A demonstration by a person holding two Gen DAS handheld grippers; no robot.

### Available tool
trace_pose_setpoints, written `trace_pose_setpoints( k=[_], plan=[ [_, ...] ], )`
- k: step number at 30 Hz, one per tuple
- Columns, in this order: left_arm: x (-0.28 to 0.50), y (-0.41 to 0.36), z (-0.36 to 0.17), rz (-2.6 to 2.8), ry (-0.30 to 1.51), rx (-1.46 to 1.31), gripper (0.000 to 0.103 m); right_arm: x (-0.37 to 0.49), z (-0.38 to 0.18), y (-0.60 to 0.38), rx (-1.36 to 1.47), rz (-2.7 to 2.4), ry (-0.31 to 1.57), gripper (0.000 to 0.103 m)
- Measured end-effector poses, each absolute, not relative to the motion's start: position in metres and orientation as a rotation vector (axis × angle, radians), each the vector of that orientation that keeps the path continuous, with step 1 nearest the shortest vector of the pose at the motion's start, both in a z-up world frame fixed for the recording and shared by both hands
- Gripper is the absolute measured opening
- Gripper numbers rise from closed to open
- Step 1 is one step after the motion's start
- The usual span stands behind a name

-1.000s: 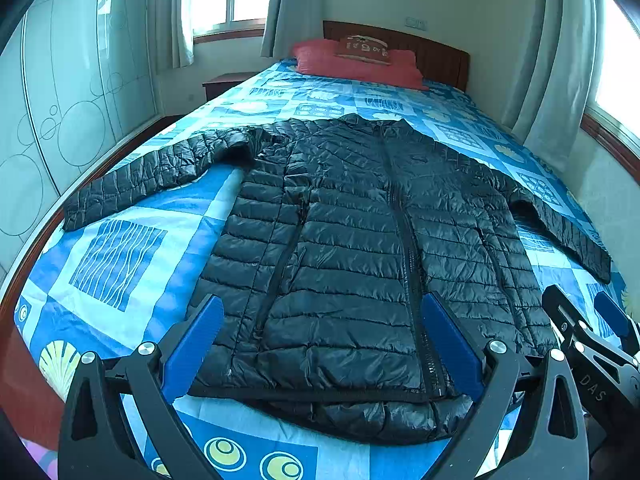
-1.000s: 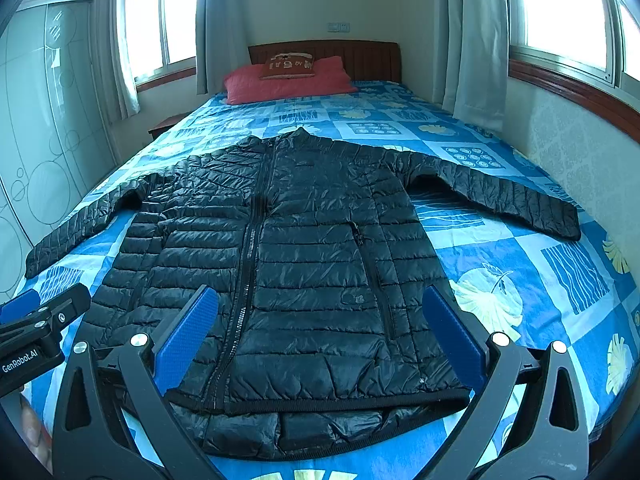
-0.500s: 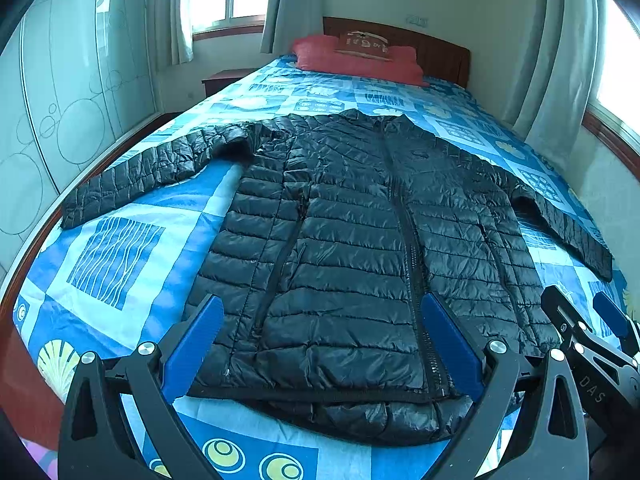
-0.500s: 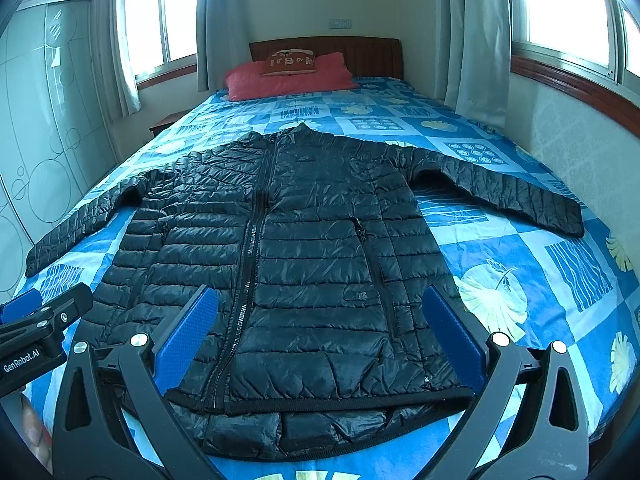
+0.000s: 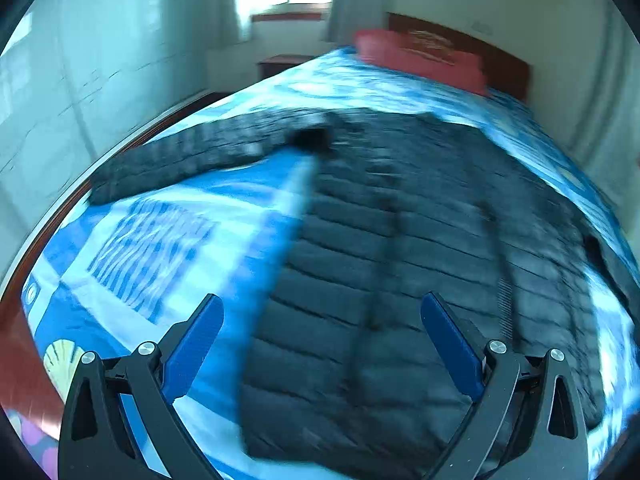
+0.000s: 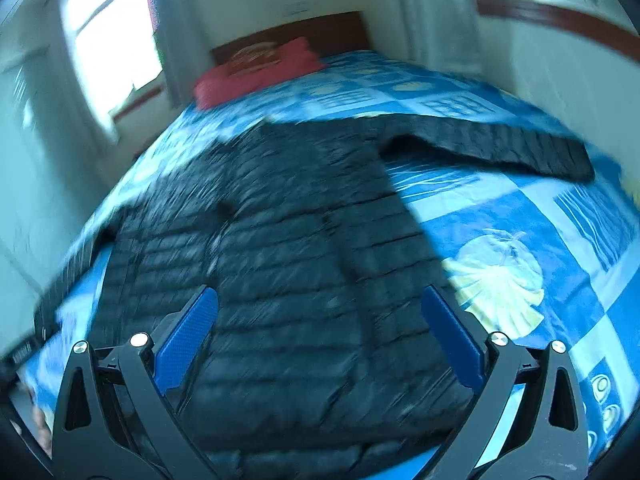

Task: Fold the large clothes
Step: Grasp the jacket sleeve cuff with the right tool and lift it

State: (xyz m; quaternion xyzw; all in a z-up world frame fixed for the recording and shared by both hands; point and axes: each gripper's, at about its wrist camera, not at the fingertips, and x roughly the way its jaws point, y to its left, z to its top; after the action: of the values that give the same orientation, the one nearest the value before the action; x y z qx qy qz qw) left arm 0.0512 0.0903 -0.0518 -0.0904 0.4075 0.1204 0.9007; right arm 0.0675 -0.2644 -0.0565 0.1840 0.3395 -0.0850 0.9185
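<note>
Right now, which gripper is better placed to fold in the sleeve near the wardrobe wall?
Left. The left gripper looks straight at that sleeve of the jacket; the right gripper faces the other sleeve.

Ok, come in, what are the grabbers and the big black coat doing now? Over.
Left gripper open, empty. Right gripper open, empty. Black coat flat on the bed, sleeves spread, unfolded. Views blurred; nothing in the way seen.

Both the left gripper and the right gripper have black forked frames. Each carries flat blue pads inside its fingers. Round silver screws sit just behind those pads.
</note>
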Motion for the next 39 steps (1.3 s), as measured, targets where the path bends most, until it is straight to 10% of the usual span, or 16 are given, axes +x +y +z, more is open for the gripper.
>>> trace_pose_setpoints(
  k=[3,15,29,33,39],
  plan=[
    [0.064,0.143,-0.068,0.382,0.857,-0.255,0.098,0.077,-0.065,-0.325,0.493,-0.260,0.670,0.073],
    [0.086,0.285,-0.130,0.741,0.903,-0.392,0.098,0.093,-0.125,-0.573,0.956,-0.526,0.427,0.073],
    [0.093,0.294,-0.147,0.769,0.905,-0.411,0.099,0.112,-0.163,-0.646,1.015,-0.620,0.298,0.073],
    [0.092,0.291,-0.147,0.777,0.903,-0.396,0.099,0.125,-0.168,-0.657,0.993,-0.708,0.354,0.011],
    [0.091,0.289,-0.147,0.784,0.901,-0.385,0.099,0.142,-0.113,-0.616,0.752,-0.677,0.313,0.005]
  ],
)
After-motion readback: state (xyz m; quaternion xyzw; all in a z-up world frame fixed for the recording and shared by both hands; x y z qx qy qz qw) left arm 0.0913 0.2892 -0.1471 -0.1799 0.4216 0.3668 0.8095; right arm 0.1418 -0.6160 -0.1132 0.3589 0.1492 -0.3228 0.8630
